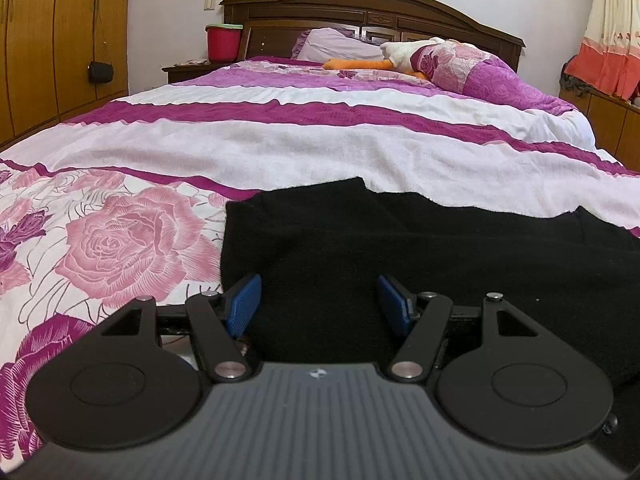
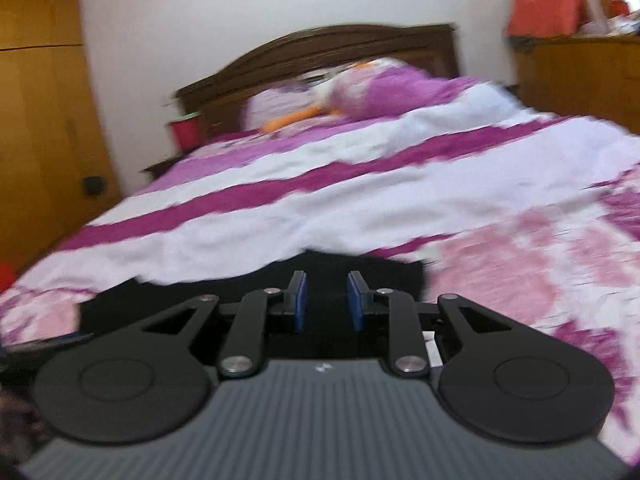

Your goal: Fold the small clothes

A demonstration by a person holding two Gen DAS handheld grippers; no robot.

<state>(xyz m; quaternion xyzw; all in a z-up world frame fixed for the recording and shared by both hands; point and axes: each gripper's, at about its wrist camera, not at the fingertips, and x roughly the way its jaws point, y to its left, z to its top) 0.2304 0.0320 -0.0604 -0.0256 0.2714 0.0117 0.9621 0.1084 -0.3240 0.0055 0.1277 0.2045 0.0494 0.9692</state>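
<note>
A black knitted garment (image 1: pixel 360 240) lies spread on the bed's floral cover near the foot end. My left gripper (image 1: pixel 318 304) is open wide, its blue pads (image 1: pixel 244 304) low over the garment's near left part, holding nothing. In the blurred right wrist view the same black garment (image 2: pixel 384 276) lies just ahead. My right gripper (image 2: pixel 325 300) is open with a narrower gap between its blue pads (image 2: pixel 301 300), above the garment's near edge and empty.
The bed cover (image 1: pixel 280 140) is white with purple stripes and pink roses. Pillows and a plush toy (image 1: pixel 400 56) lie by the wooden headboard (image 1: pixel 360 4). A red bucket (image 1: pixel 222 42) stands on the nightstand. Wardrobes (image 1: pixel 60 40) stand left, a cabinet (image 2: pixel 576 76) right.
</note>
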